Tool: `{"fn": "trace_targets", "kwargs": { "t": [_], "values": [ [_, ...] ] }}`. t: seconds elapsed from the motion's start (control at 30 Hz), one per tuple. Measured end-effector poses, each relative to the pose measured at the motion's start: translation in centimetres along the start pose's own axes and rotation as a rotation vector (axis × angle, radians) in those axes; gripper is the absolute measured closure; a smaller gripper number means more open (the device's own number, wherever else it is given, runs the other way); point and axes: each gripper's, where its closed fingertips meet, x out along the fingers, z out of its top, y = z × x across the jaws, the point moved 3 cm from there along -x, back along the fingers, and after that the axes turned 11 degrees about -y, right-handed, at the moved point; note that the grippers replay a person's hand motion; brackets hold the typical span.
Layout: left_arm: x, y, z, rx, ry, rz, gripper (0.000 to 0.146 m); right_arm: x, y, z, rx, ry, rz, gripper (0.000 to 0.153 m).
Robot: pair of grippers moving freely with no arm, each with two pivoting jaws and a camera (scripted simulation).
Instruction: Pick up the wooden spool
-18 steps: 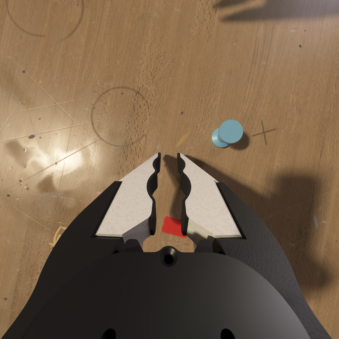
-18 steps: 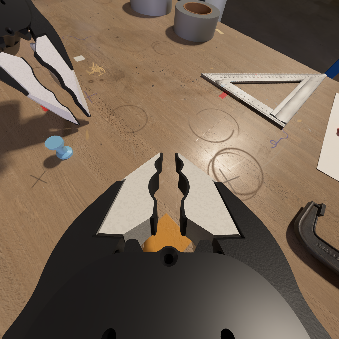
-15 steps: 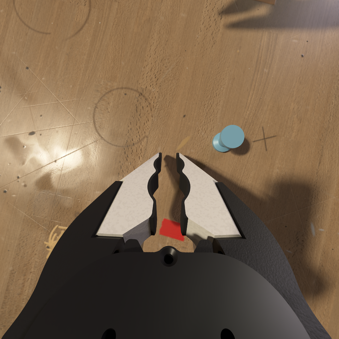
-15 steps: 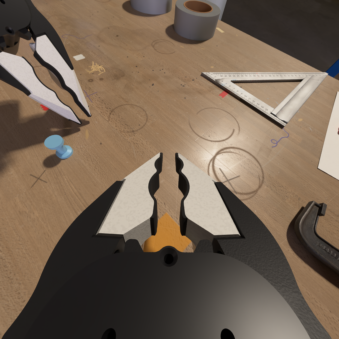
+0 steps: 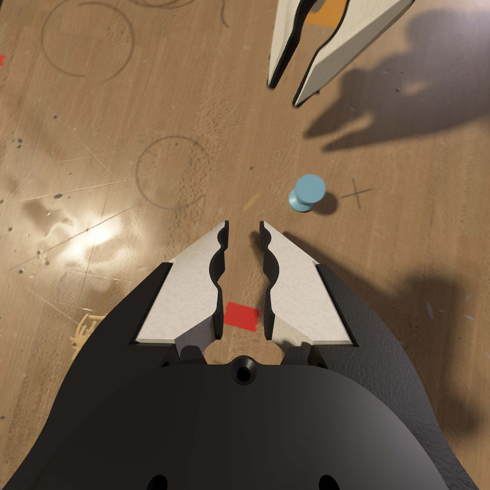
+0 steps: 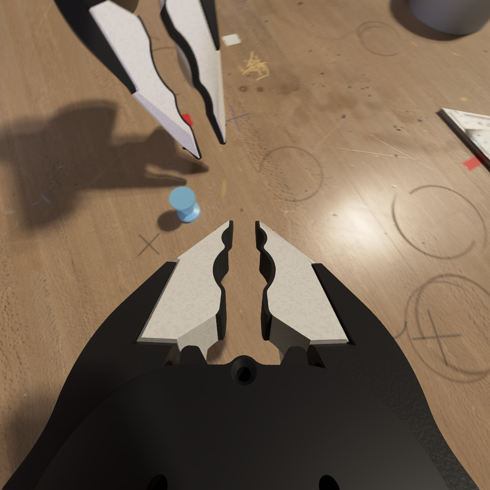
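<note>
Left gripper [image 5: 244,224]: fingers parted with a narrow gap, nothing between them, held above the wooden table [image 5: 106,106]. Right gripper [image 6: 244,224]: fingers likewise parted and empty.

The task's spool is the small blue spool [image 5: 305,193], tipped on its side on the bare table. In the left wrist view it lies just ahead and to the right of the fingertips; in the right wrist view [image 6: 185,204] it lies just ahead and to the left. It sits between the two grippers and touches neither.

Left wrist view only: an orange patch [image 5: 326,13] behind the right gripper's fingers, and a full strip of red tape [image 5: 241,315] on the table between its own fingers.

Right wrist view only: a grey roll [image 6: 450,16] at the top right edge, a metal ruler [image 6: 472,130] at the right edge with a red tape scrap [image 6: 473,163] beside it, a white tape scrap [image 6: 231,39], and a yellow scribble [image 6: 256,67].

Obstruction: the left gripper's fingers [image 6: 159,87] cover most of the red tape in the right wrist view
</note>
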Motion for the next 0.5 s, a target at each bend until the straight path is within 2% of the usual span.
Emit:
{"fn": "trace_targets", "kwargs": {
  "t": [0.1, 0.2, 0.33, 0.5],
  "values": [
    [0.1, -1.7, 0.5, 0.038, -0.012, -0.064, 0.123, -0.1, 1.2, 0.0, -0.042, 0.016, 0.023, 0.136],
    [0.9, -3.4, 0.9, 0.042, -0.023, -0.126, 0.12, -2.0, 1.2, -0.2, 0.022, -0.074, 0.004, 0.137],
    [2.1, -4.0, 1.0, 0.019, -0.01, -0.123, 0.105, -3.6, 0.9, -2.3, 0.098, -0.095, -0.048, 0.138],
    [3.1, -4.4, 1.0, 0.014, -0.001, -0.106, 0.107, -3.7, 0.8, -3.1, 0.111, -0.099, -0.05, 0.138]
  ]
}}
